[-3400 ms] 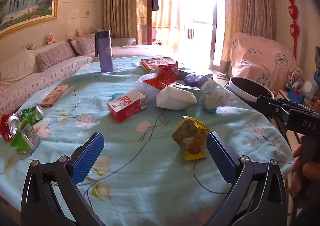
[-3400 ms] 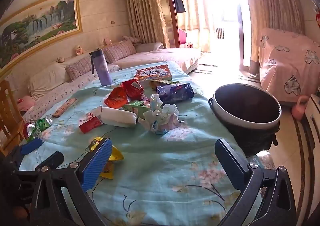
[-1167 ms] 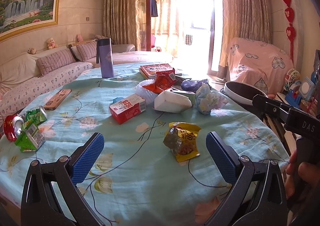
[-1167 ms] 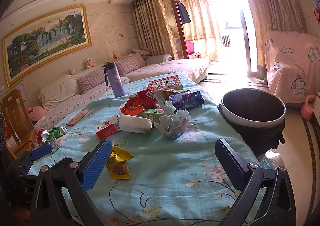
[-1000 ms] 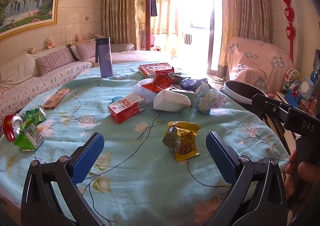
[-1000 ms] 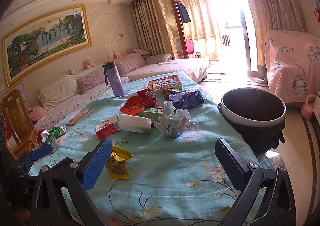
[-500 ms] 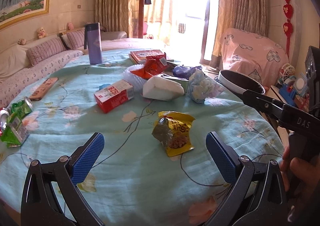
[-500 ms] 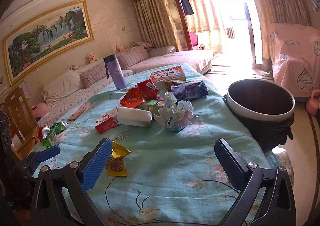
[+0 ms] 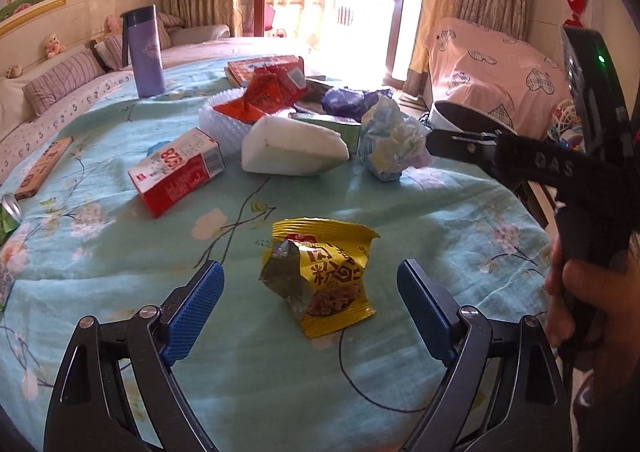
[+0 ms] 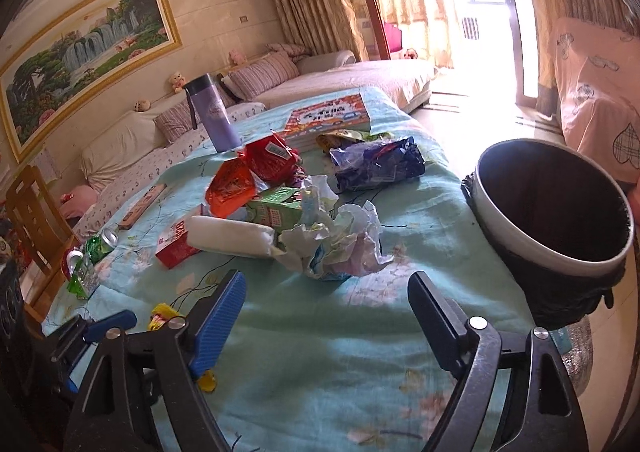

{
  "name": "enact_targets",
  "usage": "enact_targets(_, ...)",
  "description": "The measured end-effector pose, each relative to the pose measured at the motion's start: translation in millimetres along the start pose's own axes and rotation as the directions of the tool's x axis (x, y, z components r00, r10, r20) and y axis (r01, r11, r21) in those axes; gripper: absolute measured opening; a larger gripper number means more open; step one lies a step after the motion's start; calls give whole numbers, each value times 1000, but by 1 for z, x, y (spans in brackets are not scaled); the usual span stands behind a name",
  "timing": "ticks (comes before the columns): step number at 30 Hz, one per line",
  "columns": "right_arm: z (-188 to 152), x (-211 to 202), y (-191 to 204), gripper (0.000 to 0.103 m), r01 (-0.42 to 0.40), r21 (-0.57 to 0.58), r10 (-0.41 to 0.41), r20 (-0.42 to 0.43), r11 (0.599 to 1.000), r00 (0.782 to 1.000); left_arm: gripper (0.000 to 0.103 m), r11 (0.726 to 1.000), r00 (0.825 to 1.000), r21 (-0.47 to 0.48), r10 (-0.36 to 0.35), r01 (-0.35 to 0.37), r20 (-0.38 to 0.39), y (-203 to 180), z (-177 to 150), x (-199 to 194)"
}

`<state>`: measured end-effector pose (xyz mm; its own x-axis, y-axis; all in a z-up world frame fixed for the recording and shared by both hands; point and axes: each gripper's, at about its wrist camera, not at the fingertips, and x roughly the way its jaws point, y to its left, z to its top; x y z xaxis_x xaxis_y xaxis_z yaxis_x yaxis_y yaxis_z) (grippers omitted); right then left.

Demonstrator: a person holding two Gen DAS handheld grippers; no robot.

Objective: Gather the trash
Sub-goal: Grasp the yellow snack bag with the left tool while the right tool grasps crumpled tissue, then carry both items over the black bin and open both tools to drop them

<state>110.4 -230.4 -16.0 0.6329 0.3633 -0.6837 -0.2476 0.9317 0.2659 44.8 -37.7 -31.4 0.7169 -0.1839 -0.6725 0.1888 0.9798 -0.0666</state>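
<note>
My left gripper [image 9: 310, 306] is open, its two blue pads on either side of a crumpled yellow snack bag [image 9: 320, 276] lying on the turquoise tablecloth [image 9: 280, 384]. My right gripper [image 10: 324, 322] is open and empty, just short of a crumpled paper wad [image 10: 340, 240]. Further back lie a white wrapped block [image 9: 292, 148], a red carton [image 9: 176, 172], a green carton [image 10: 276, 208], red wrappers [image 10: 256, 168] and a blue bag [image 10: 376, 164]. The black-lined trash bin [image 10: 556, 208] stands off the table's right edge.
A purple flask [image 9: 146, 52] and a flat box [image 10: 328, 116] stand at the table's far side. Crushed cans [image 10: 90, 252] lie at the left edge. A wooden chair [image 10: 32, 220] is at left, sofas behind, a pink-covered armchair [image 9: 492, 72] at right.
Both grippers have moved forward and lower over the table. The yellow bag now sits between the left gripper's pads, and the paper wad is closer to the right gripper.
</note>
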Motion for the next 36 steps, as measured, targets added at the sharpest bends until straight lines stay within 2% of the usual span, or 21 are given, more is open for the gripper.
enact_targets(2,5,10,-4,81,13,-2,-13,-25,1000,1000,82,1000,1000,1,-8,8,-18,0,0,5)
enact_targets(4,10,21,-6,74,17,2,-17,-50,1000,999,72,1000,999,8,-12,12,-35,-1,1,11)
enact_targets(5,11,25,-8,68,6,10,-5,-61,1000,998,63,1000,999,12,-15,16,-40,-2,1,13)
enact_targets(6,12,30,-10,59,-3,14,4,-71,1000,997,55,1000,999,18,-20,20,-46,-2,3,16)
enact_targets(7,12,34,-11,52,-5,14,6,-80,1000,997,54,999,999,24,-23,24,-47,-3,3,18)
enact_targets(9,12,39,-13,13,-5,13,6,-95,1000,995,48,999,999,36,-25,26,-35,-4,5,17)
enact_targets(10,12,41,-16,10,-7,18,9,-99,1000,995,45,999,999,40,-27,28,-33,-5,6,18)
enact_targets(12,10,38,-17,7,-15,22,17,-90,1000,996,35,998,999,46,-32,33,-29,-6,9,17)
enact_targets(14,8,31,-17,4,-21,19,23,-77,1000,997,32,998,998,43,-49,50,-32,-7,12,18)
enact_targets(15,8,26,-19,4,-30,23,32,-69,999,997,21,997,998,41,-58,60,-33,-7,14,18)
enact_targets(16,9,23,-20,4,-34,27,36,-63,999,997,16,996,997,41,-72,73,-37,-9,15,18)
enact_targets(21,10,-6,-34,3,-39,58,40,-18,998,999,10,992,993,55,-113,115,-39,-21,22,18)
enact_targets(25,11,-31,-50,3,-19,74,18,17,997,1000,10,986,990,90,-138,139,-21,-39,32,14)
enact_targets(31,19,-59,-80,3,27,107,-33,55,994,998,9,975,981,108,-192,192,-13,-68,51,17)
enact_targets(36,34,-73,-107,3,87,121,-96,73,989,993,9,961,969,127,-247,245,-2,-99,80,31)
